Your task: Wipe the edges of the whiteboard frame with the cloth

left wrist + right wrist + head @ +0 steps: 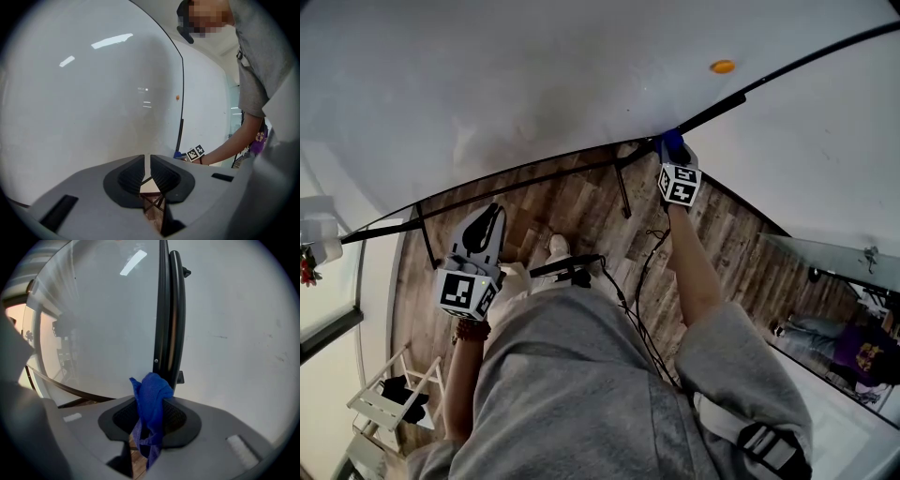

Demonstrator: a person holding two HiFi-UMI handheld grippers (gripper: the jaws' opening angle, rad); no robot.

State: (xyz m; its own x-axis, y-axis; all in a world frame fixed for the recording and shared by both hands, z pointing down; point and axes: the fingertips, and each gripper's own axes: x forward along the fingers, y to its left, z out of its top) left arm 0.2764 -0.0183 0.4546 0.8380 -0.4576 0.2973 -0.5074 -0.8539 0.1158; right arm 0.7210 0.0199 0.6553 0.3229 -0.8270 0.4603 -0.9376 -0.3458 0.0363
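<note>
The whiteboard (534, 84) fills the top of the head view, and its black frame (534, 173) curves along the lower edge. My right gripper (673, 150) is shut on a blue cloth (672, 142) and holds it against the frame's lower right corner. In the right gripper view the cloth (150, 399) bunches out between the jaws, right at the foot of the vertical black frame bar (168, 310). My left gripper (490, 220) hangs just below the bottom frame edge, further left. Its jaws (149, 161) are shut with nothing in them and point at the white board surface (93, 93).
An orange magnet (723, 67) sticks to the board. Under the frame a black stand leg (622, 192) reaches down to the wooden floor (581, 220). A white shelf unit (389, 398) stands at the lower left. At the far right is a person in purple (862, 352).
</note>
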